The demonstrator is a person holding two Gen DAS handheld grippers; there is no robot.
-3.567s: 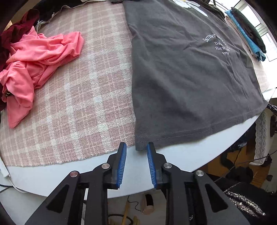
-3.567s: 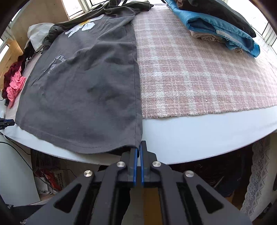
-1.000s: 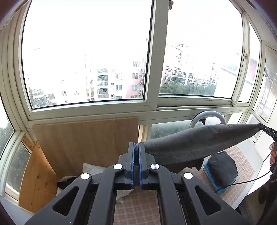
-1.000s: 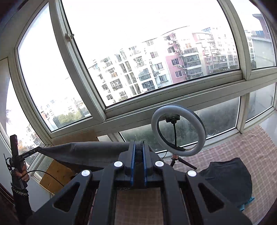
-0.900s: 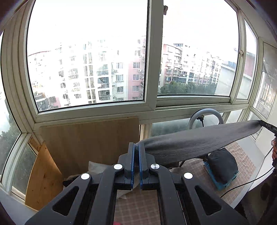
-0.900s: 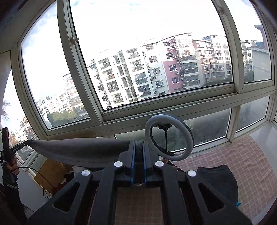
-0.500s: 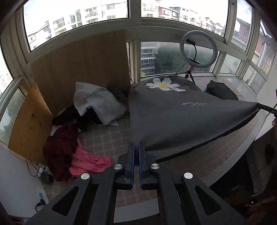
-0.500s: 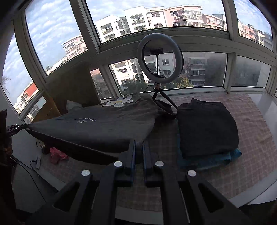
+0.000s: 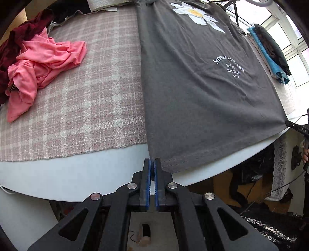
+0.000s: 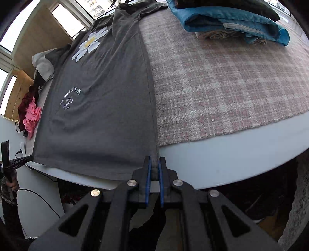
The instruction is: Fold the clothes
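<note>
A dark grey T-shirt (image 9: 202,92) with a white daisy print and white lettering lies spread flat over the pink plaid cloth, its hem hanging at the table's near edge. My left gripper (image 9: 152,164) is shut on the hem's left corner. In the right wrist view the same T-shirt (image 10: 104,100) stretches away from me, and my right gripper (image 10: 154,164) is shut on the hem's right corner, with grey fabric pinched between the blue pads. The other gripper's tip (image 9: 297,128) shows at the far right of the left wrist view.
A crumpled pink garment (image 9: 38,63) and a dark red one (image 9: 11,42) lie at the left of the plaid cloth (image 9: 87,108). A stack of folded clothes, blue and dark (image 10: 231,17), sits at the back right. The white table edge (image 10: 231,154) runs just below the cloth.
Both grippers came down from high in the air, where they held the T-shirt stretched before the windows. The shirt now lies flat on the table, daisy side up.
</note>
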